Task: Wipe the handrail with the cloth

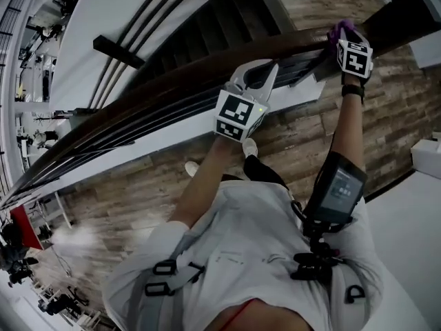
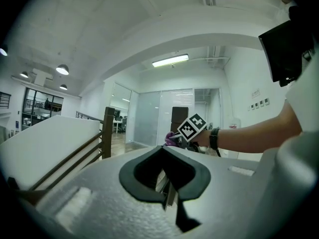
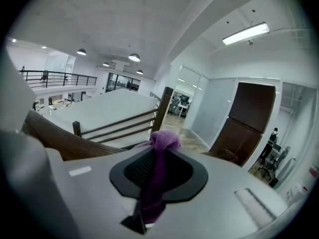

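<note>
**Harnessed torso low in frame, cloth up on the rail**

Strapped across the person's pale shirt, the harness point(image 1: 169, 271) fills the bottom of the head view. Both arms reach up from it to the dark wooden handrail point(image 1: 138, 95), which curves from lower left to upper right.

The right gripper point(image 1: 344, 38) sits at the upper right, its jaws clenched on the purple cloth point(image 1: 342, 27), which is bunched at the rail's top. The left gripper point(image 1: 260, 71) is mid-frame over the rail, jaws closed on nothing; whether it touches the wood I cannot tell.

Wiping looks under way or about to start. The next stroke calls for pressing the cloth down and drawing it along the curve.

A plank floor point(image 1: 400, 116) lies below, a dark stairwell point(image 1: 207, 19) beyond the rail, and an open office with glass partitions point(image 2: 149, 118) surrounds it.
</note>
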